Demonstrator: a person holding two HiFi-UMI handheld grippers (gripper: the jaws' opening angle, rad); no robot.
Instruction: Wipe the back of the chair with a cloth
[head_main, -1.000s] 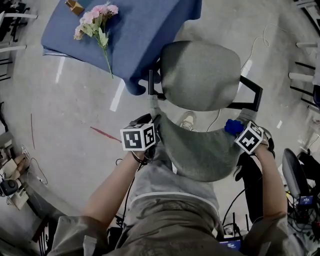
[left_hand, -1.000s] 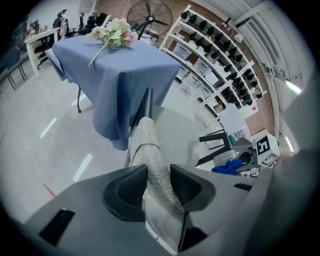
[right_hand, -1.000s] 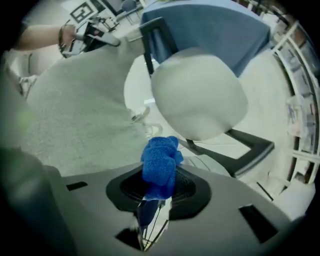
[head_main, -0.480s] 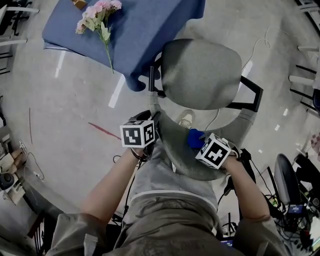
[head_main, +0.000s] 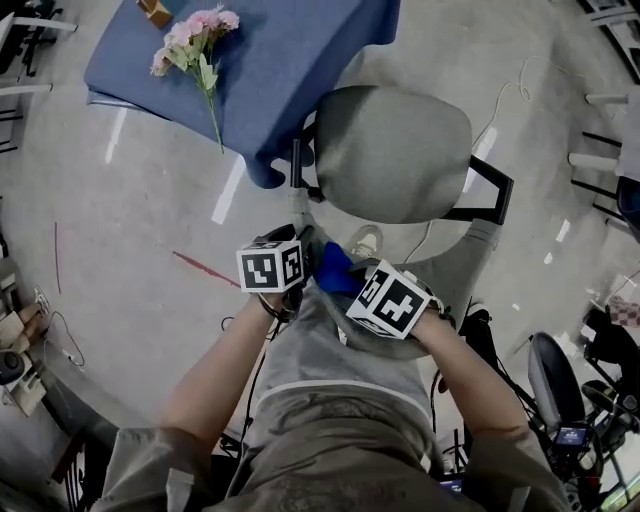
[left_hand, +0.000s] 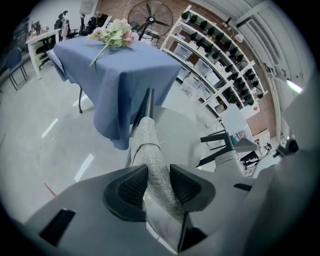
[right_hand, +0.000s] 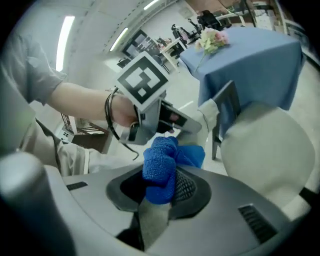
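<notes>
holding blue cloth (right_hand: 161, 160) at the top edge of grey chair back (left_hand: 148, 145).
pinching the bunched cloth in right gripper (right_hand: 160, 189), its length sticking forward out of the jaws, toward left gripper (left_hand: 159, 186) just beside; clamping the back's left edge in left gripper.

Head view, bearings taken from the chair seat (head_main: 390, 150).

- Table (head_main: 290, 60) stands at 11 o'clock, its near corner just beside the seat's left armrest (head_main: 297, 165).
- Flowers (head_main: 190, 40) lie on the table, toward its far-left end.
- Chair back (left_hand: 150, 150) is at 6 o'clock, between the seat and the person.
- Left gripper (left_hand: 159, 181) is at 7 o'clock on the back's left edge, with that edge clamped between its jaws.
- Right gripper (right_hand: 160, 189) is at 6 o'clock by the back's top, just right of the left gripper.
- Cloth (right_hand: 161, 165) is gripped in the right gripper's jaws and lies between the two grippers.

Left gripper view:

- Shelving (left_hand: 220, 55) stands at 1 o'clock, behind the chair.
</notes>
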